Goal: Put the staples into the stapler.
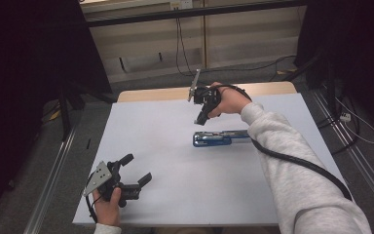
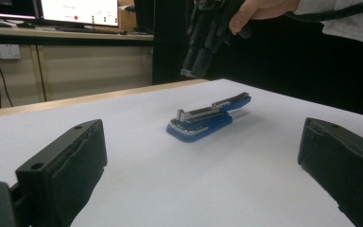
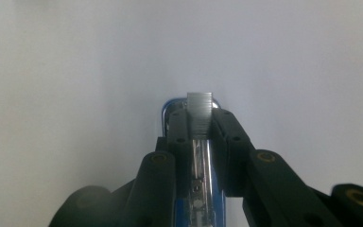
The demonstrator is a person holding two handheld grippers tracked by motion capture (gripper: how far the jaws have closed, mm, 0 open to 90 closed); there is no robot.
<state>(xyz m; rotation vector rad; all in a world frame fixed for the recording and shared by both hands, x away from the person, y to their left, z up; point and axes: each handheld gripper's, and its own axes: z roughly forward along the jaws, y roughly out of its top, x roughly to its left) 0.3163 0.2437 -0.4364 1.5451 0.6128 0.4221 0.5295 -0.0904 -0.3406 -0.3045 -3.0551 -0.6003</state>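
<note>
Staple strip, one, pinched in right tool above one stapler.

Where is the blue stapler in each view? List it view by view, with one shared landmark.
High view: the blue stapler lies right of the table's centre, beside the right sleeve.
Left gripper view: centre, farther off, between the open jaws.
Right gripper view: bottom centre, under the jaws.
Shared landmark: the right gripper, shut on a staple strip, just above the stapler.
</note>
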